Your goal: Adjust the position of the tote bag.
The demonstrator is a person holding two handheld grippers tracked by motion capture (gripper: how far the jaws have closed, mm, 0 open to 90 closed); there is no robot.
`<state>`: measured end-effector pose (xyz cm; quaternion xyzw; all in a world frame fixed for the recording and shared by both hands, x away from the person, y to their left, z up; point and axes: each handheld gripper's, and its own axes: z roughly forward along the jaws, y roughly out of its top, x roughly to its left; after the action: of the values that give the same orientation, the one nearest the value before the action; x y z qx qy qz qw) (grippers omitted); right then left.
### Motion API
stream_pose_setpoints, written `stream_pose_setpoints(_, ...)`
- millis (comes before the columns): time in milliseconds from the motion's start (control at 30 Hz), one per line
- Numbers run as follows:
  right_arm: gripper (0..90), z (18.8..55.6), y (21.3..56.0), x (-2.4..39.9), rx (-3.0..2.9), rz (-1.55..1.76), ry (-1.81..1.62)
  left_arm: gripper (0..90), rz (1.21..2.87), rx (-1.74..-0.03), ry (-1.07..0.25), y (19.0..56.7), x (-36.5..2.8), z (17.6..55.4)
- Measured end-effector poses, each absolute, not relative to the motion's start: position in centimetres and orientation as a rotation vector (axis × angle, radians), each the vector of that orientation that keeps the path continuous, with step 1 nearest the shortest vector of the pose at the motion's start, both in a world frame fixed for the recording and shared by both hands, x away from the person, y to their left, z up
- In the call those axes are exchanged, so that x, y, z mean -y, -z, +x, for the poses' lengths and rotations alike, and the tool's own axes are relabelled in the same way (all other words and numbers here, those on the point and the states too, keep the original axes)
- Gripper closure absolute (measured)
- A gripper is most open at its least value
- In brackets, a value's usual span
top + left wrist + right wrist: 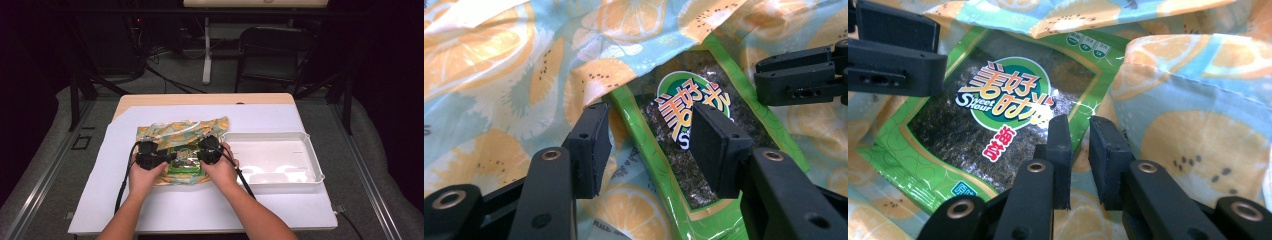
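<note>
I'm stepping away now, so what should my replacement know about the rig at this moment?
Left tongs: open, over the left edge of the seaweed packet, gripping nothing.
Right tongs: nearly shut at the packet's right edge; whether they pinch anything is unclear.
The packet lies on the fruit-print cloth; the white tray sits to the right.
Done: packet uncovered.
Left: probably lifting it out.

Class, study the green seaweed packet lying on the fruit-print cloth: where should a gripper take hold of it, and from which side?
Probably the flat green border of the seaweed packet, approached from its right edge, where the right gripper sits. The packet lies flat on the fruit-print cloth, so only a thin rim fits between the jaws; the cloth covers the far edge.
</note>
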<state>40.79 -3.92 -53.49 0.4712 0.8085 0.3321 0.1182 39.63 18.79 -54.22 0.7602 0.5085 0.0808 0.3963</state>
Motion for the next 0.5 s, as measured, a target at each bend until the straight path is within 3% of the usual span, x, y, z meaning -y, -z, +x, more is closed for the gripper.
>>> stream_pose_setpoints(500,82.4,41.0,53.7,4.1,-2.358,1.417,-0.984,46.1,1.894,-1.337,-0.06,55.4,-18.5,40.5)
